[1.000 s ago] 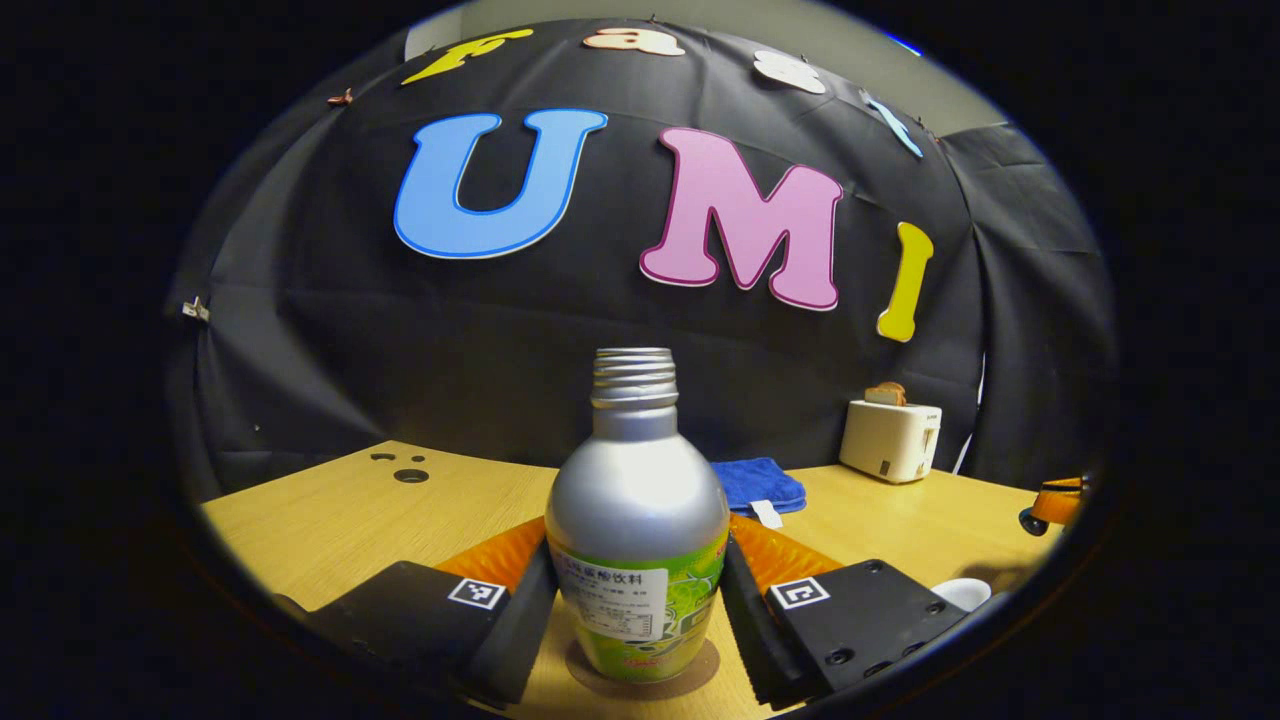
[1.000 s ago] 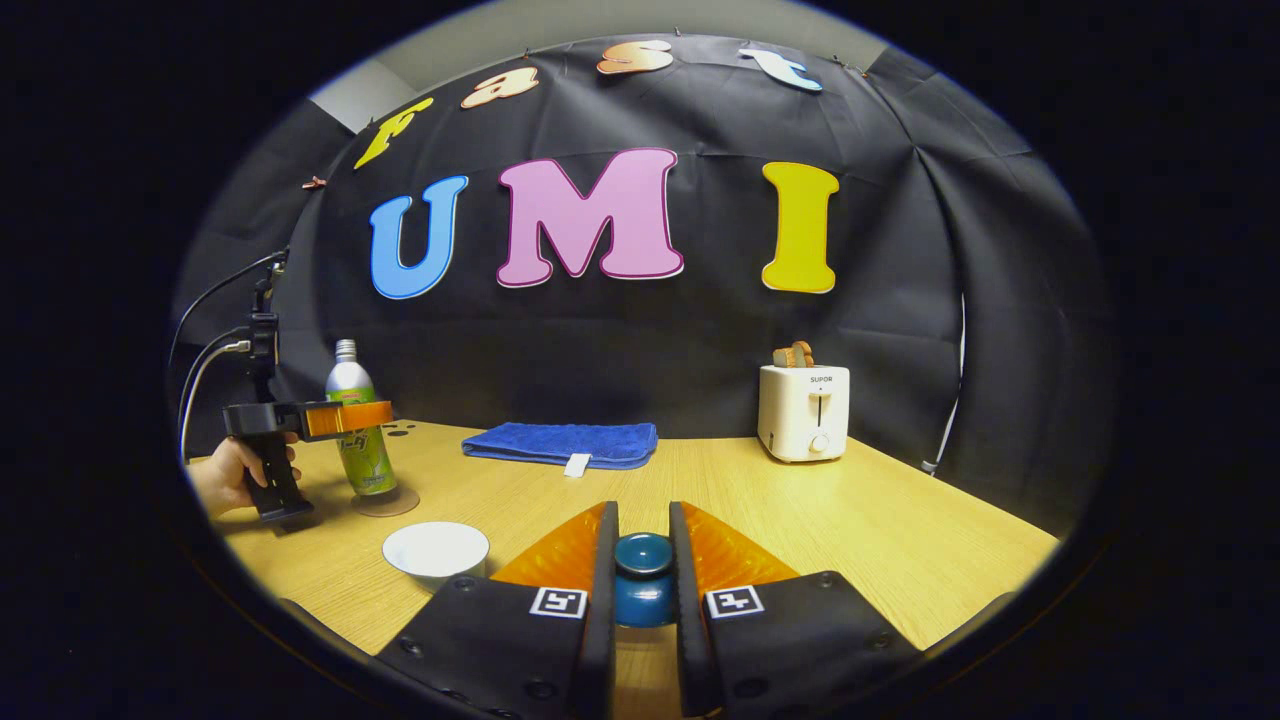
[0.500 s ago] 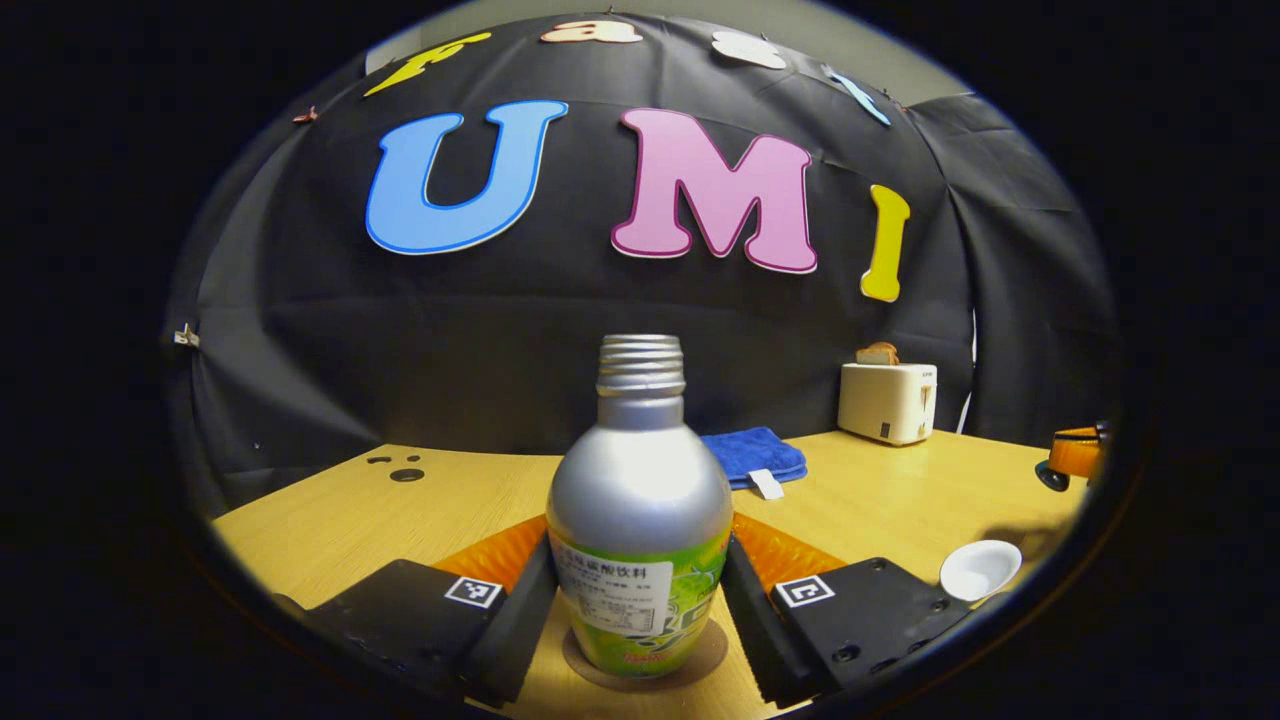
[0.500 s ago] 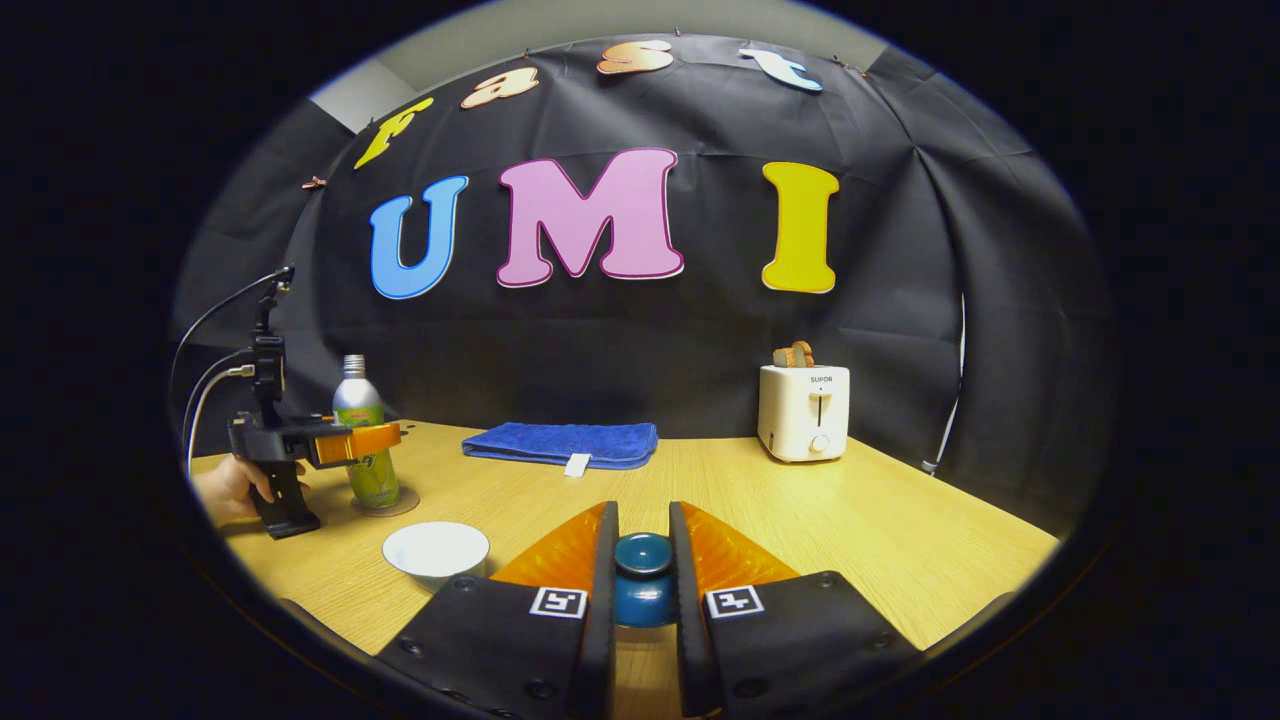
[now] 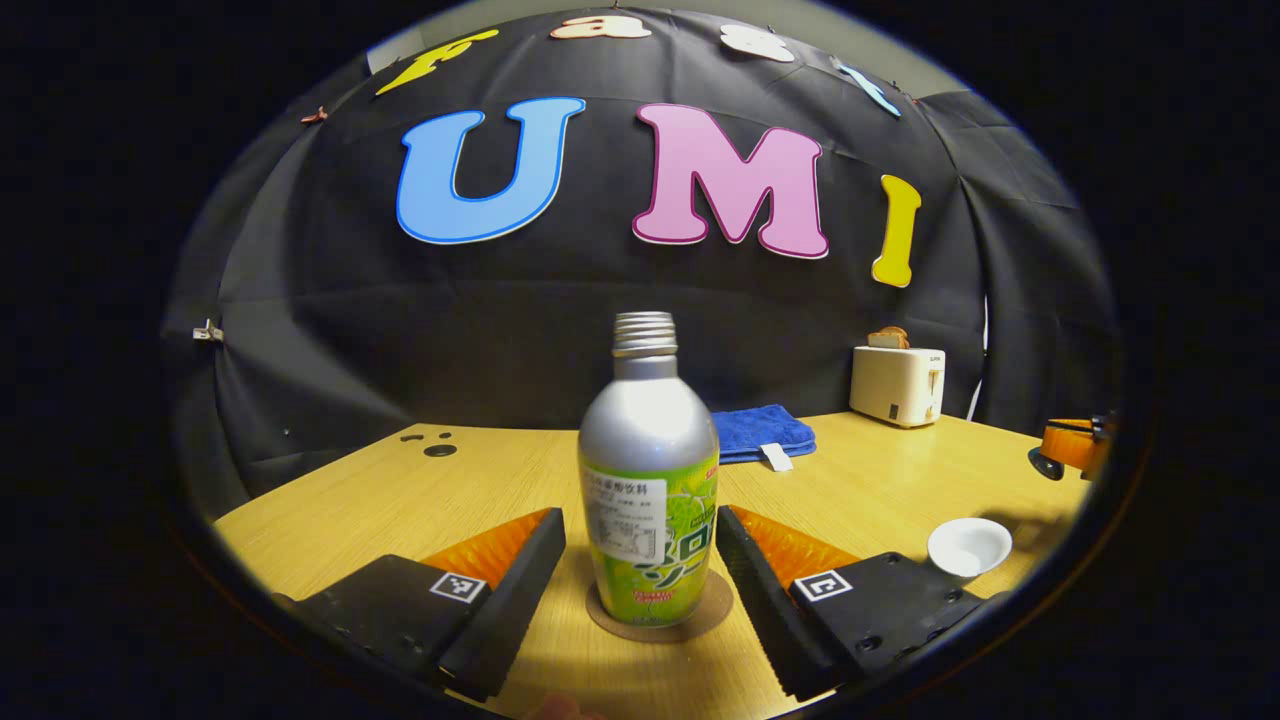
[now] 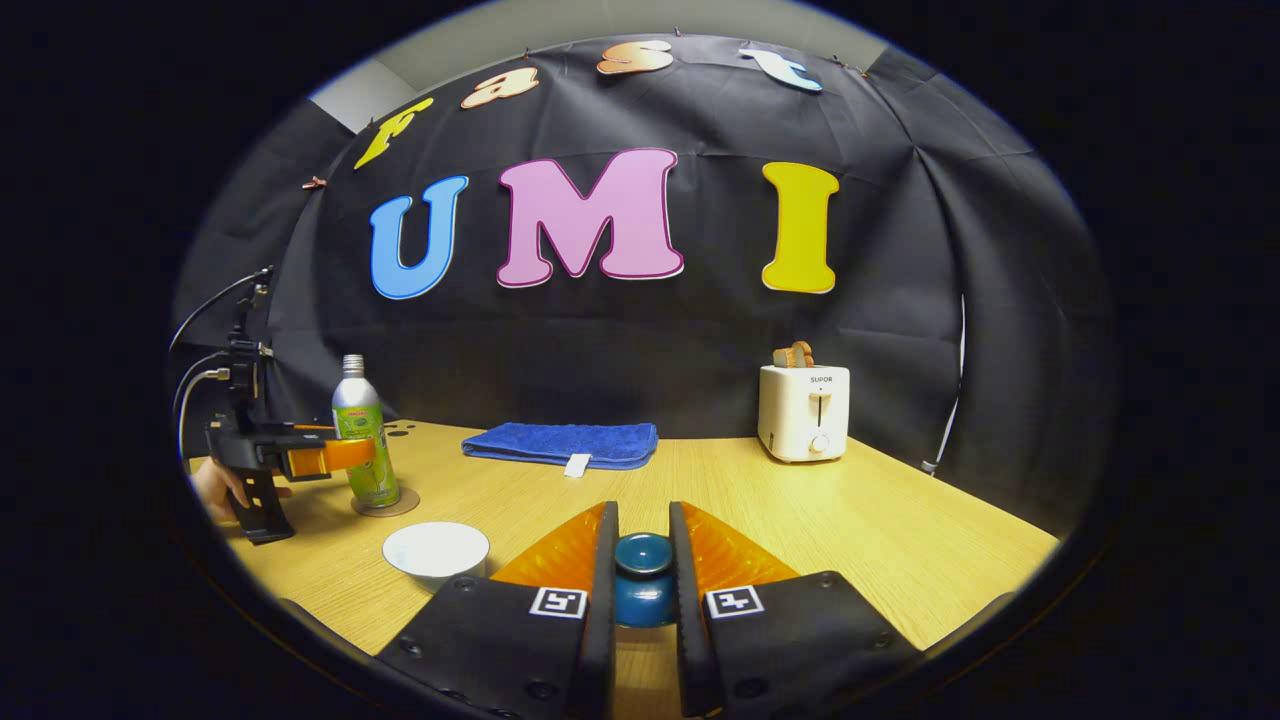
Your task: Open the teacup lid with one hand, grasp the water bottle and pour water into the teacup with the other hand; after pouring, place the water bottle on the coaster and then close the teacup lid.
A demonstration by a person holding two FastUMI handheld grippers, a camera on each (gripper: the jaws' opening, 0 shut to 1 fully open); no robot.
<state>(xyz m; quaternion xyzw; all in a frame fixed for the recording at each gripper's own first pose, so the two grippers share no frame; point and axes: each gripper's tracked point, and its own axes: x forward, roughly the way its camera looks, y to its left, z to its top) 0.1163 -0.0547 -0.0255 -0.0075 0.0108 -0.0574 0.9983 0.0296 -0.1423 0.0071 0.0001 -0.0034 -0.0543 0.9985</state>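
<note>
The silver and green water bottle (image 5: 650, 480) stands upright, uncapped, on the round brown coaster (image 5: 700, 612). My left gripper (image 5: 640, 518) is open, its fingers apart on either side of the bottle and clear of it. In the right gripper view the bottle (image 6: 360, 440), coaster (image 6: 385, 503) and left gripper (image 6: 330, 455) sit at the far left. The white teacup (image 6: 436, 550) stands lidless on the table, and it appears low right in the left gripper view as well (image 5: 968, 545). My right gripper (image 6: 643, 515) is shut on the blue teacup lid (image 6: 643, 575), by its knob.
A white toaster (image 6: 805, 410) with toast stands at the back right. A folded blue towel (image 6: 560, 443) lies at the back middle. A hand (image 6: 215, 485) holds the left gripper's handle. Small holes (image 5: 438, 450) mark the wooden table's far left.
My left gripper has opened, let go of the bottle and drawn back from it. The bottle now stands free on the coaster. The right gripper and lid have not moved.
</note>
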